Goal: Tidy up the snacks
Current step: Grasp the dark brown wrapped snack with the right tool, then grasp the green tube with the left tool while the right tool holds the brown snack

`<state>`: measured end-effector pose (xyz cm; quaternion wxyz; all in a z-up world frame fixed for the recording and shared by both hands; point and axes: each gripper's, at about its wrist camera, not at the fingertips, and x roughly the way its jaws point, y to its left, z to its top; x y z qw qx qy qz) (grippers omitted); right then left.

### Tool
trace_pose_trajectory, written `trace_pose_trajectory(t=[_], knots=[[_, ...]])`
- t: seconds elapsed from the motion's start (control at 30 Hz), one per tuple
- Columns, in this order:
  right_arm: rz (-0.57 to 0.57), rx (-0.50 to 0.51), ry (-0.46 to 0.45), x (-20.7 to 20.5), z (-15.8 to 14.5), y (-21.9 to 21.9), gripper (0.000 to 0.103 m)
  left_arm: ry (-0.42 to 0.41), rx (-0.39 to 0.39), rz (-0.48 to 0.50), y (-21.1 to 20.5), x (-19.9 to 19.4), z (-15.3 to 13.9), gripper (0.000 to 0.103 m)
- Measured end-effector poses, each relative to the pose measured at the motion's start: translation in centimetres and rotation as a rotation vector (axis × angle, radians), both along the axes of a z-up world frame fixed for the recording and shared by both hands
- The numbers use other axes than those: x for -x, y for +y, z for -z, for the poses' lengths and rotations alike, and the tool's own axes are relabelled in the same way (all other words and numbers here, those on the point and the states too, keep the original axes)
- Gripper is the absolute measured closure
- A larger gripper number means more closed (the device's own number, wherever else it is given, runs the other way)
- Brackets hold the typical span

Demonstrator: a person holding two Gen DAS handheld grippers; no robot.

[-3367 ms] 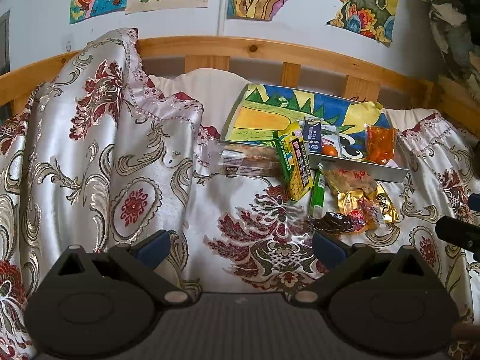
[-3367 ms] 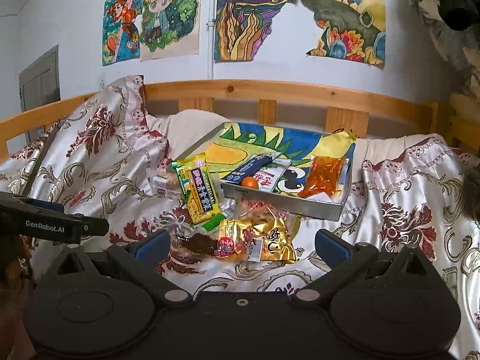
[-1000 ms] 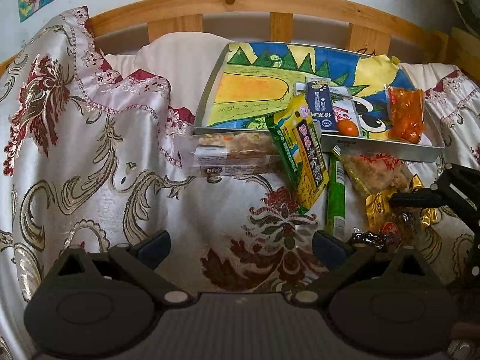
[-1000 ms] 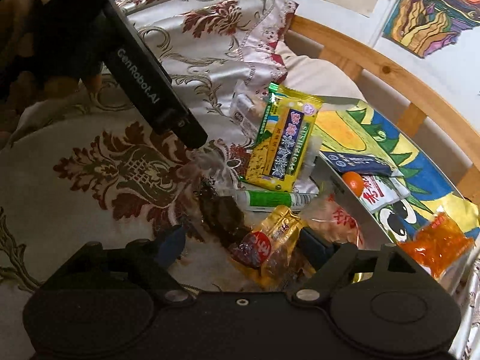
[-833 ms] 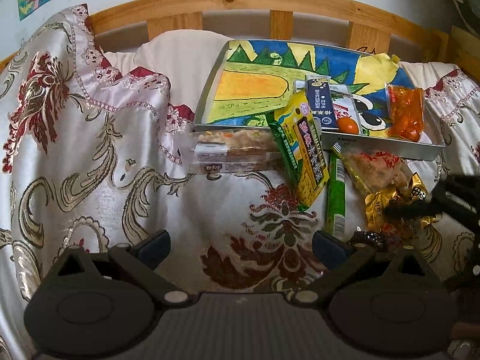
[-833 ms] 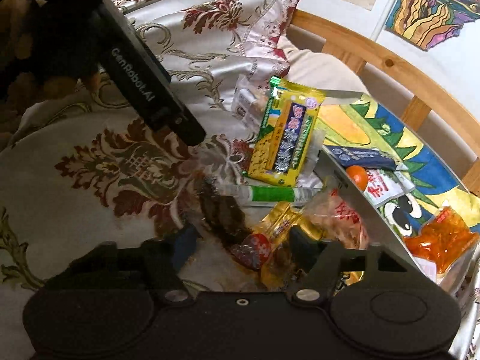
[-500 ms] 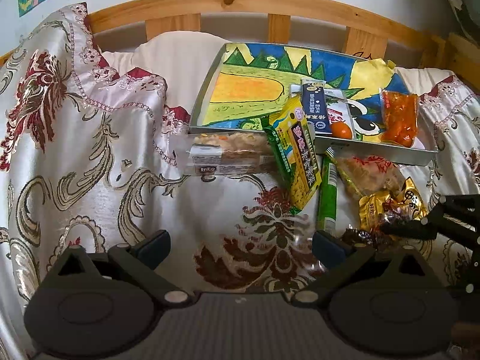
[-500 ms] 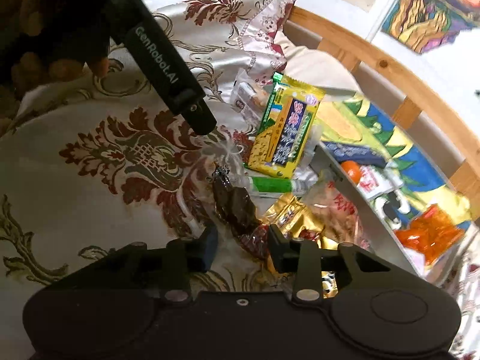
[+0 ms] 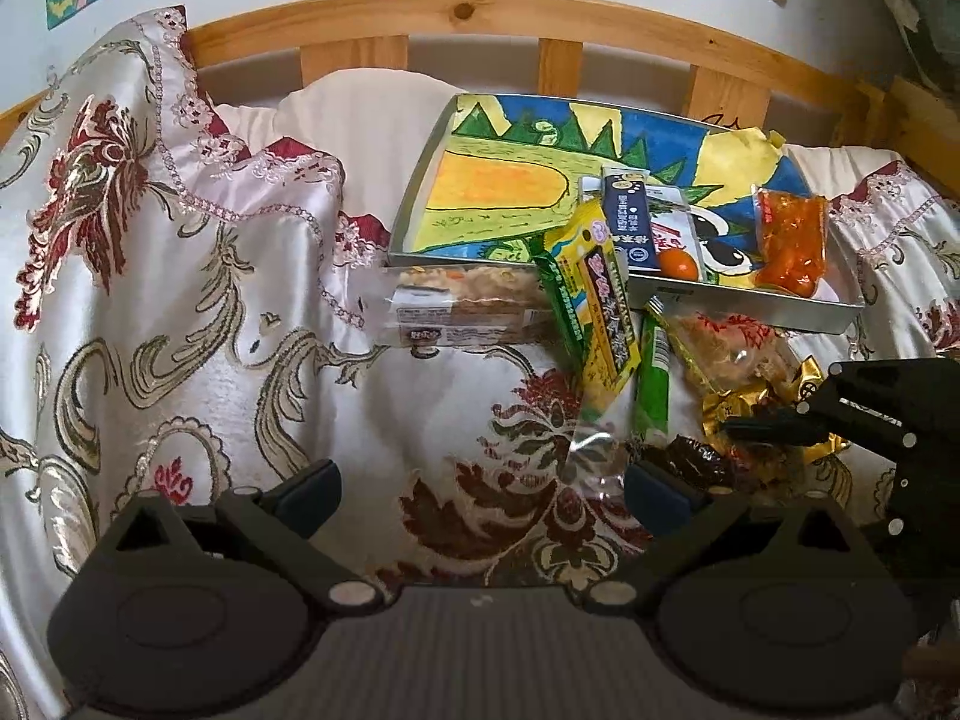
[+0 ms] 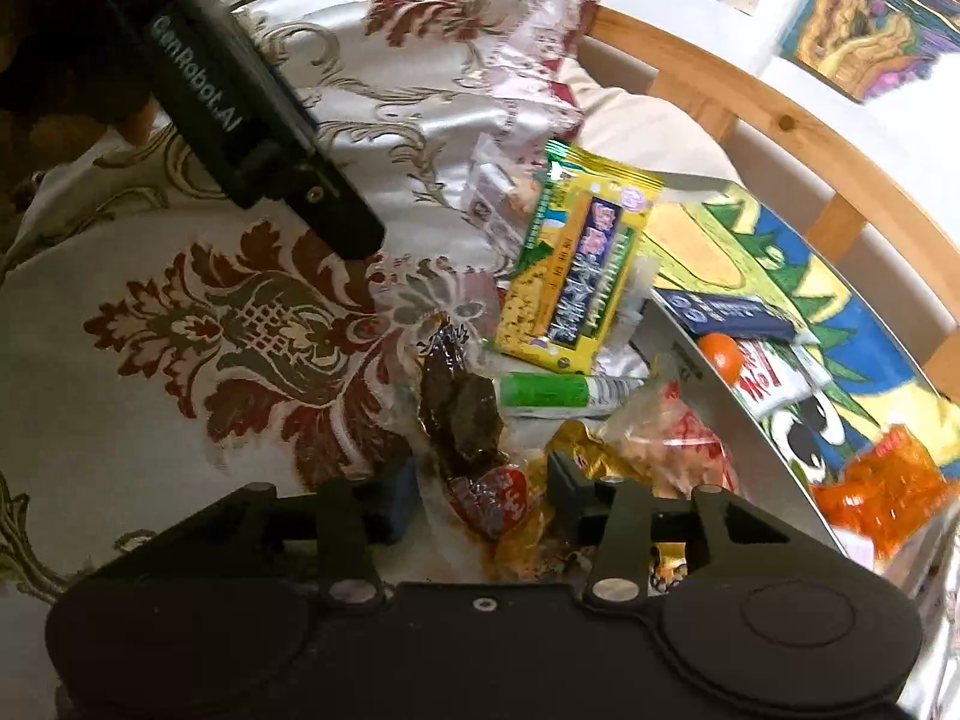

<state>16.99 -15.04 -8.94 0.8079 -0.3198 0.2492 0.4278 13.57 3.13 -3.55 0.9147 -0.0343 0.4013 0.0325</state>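
Note:
Snacks lie on a patterned bedspread in front of a metal tray point(image 9: 744, 309) lined with a colourful drawing. My right gripper point(image 10: 480, 495) has its jaws narrowed around a dark brown snack packet with a red label point(image 10: 474, 450), also seen in the left wrist view point(image 9: 690, 456); its fingers point(image 10: 564, 489) are at the packet's sides. My left gripper point(image 9: 480, 483) is open and empty above the bedspread. Close by lie a yellow packet point(image 9: 594, 294), a green stick point(image 9: 654, 378), a gold packet point(image 9: 774, 396) and a clear cracker pack point(image 9: 462, 312).
The tray point(image 10: 744, 414) holds a blue box point(image 9: 627, 222), an orange ball point(image 9: 678, 264) and an orange jelly bag point(image 9: 789, 240). A wooden bed rail point(image 9: 540, 12) runs behind. The left gripper's body point(image 10: 240, 114) crosses the right wrist view at upper left.
My right gripper lowered onto the dark packet and its jaws narrowed from wide open to close around it. The left gripper stayed open and shifted only slightly.

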Motion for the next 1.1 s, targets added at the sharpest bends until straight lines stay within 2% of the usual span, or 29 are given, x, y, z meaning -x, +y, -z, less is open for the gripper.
trace_pose_trajectory(t=[0.2,0.23,0.27,0.37,0.53,0.7,0.93,1.1], knots=[[0.161,-0.1,0.087,-0.1,-1.8,-2.2,0.059,-0.017,0.04,0.08,-0.7,0.3,0.7,0.001],[0.176,-0.131,0.107,-0.1,-2.3,-2.7,0.068,-0.017,0.041,0.094,-0.9,0.2,0.9,0.001],[0.185,-0.152,0.125,-0.1,-2.8,-3.2,0.086,-0.016,0.04,0.106,-1.2,0.0,1.1,0.001],[0.22,-0.183,0.117,0.3,-3.9,-3.8,0.087,-0.016,0.031,0.141,-2.3,-0.5,1.7,0.001],[0.202,-0.144,0.098,0.5,-3.2,-3.8,0.087,-0.019,-0.016,0.203,-4.3,-1.8,2.2,0.001],[0.236,-0.179,0.086,-0.1,-3.5,-4.5,0.089,-0.044,-0.051,0.243,-5.1,-2.5,2.6,0.007],[0.289,-0.26,0.145,-1.7,-3.7,-5.9,0.089,-0.018,-0.027,0.28,-6.2,-4.0,3.5,0.03],[0.297,-0.284,0.157,-2.2,-3.6,-6.3,0.089,0.007,-0.02,0.275,-7.0,-5.3,4.1,0.054]])
